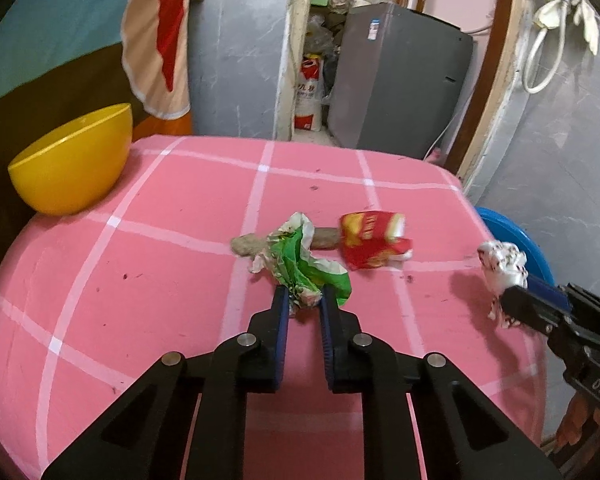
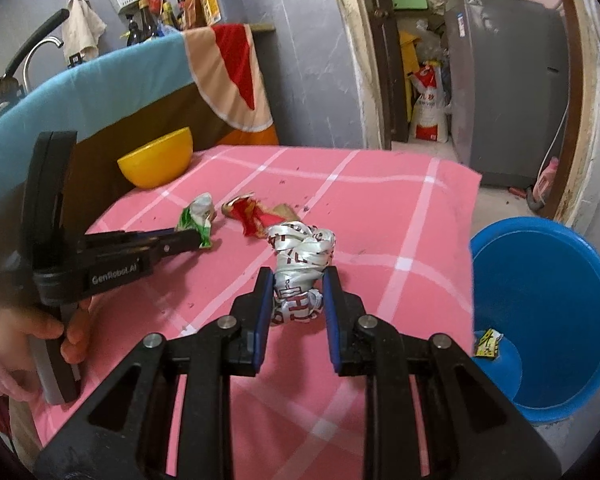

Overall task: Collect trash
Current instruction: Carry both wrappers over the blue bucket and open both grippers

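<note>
Even soft indoor light, faint shadows, heavy fisheye bending, dark vignetted corners.

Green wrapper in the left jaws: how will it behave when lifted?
The green wrapper looks like crumpled thin film, so probably very light and floppy. Only its near end sits between the left gripper jaws, so the rest may droop or slip free.

"GenRobot.AI" on left hand-held gripper [image 2: 199, 240]

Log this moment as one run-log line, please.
left gripper: shut on green wrapper | right gripper: shut on white wrapper | red wrapper: on table | blue bucket: beside table
</note>
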`<state>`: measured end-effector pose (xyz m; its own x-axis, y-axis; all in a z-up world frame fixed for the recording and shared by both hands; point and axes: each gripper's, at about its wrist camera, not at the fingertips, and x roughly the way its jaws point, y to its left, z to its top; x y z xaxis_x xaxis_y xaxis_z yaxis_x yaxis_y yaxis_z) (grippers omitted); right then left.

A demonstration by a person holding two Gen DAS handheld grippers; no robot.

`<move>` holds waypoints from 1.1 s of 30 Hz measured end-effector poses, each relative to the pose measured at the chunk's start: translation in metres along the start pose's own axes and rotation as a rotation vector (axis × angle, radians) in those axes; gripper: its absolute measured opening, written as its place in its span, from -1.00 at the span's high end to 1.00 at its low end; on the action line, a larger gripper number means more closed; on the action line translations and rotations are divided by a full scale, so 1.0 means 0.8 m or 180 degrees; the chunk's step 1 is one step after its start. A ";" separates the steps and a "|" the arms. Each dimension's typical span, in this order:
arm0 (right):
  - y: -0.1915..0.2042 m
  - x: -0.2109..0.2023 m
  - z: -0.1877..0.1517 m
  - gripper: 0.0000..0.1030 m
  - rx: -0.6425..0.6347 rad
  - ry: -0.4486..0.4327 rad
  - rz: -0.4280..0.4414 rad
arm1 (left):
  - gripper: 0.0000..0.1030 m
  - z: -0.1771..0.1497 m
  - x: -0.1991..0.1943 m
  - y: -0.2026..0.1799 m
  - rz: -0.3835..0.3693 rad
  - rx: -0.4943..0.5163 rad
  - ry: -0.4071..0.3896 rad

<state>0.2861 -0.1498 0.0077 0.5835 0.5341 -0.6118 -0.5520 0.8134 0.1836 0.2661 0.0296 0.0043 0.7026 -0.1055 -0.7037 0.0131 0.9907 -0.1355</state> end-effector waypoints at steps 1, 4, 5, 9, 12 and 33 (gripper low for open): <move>-0.002 -0.003 0.001 0.33 0.0006 -0.0046 -0.0023 | 0.76 0.000 -0.003 -0.005 -0.0016 0.0020 -0.0032; -0.006 -0.014 0.003 0.33 0.0022 -0.0186 -0.0074 | 0.76 0.002 -0.013 -0.020 -0.0105 0.0074 -0.0163; -0.008 -0.020 0.003 0.33 0.0030 -0.0252 -0.0099 | 0.76 0.002 -0.017 -0.026 -0.0126 0.0099 -0.0216; -0.016 -0.044 0.006 0.33 0.0060 -0.0518 -0.0205 | 0.76 0.003 -0.034 -0.050 -0.0213 0.0215 -0.0452; -0.021 -0.064 0.007 0.33 0.0035 -0.0749 -0.0354 | 0.76 0.007 -0.047 -0.072 -0.0270 0.0328 -0.0660; -0.128 -0.162 0.002 0.32 0.0578 -0.1552 -0.1241 | 0.76 0.079 -0.042 -0.214 -0.1050 0.0499 -0.1112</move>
<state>0.2682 -0.3019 0.0692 0.9478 0.2004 -0.2482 -0.1605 0.9719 0.1720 0.2853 -0.1309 0.0949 0.8389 -0.4066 -0.3620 0.3624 0.9133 -0.1859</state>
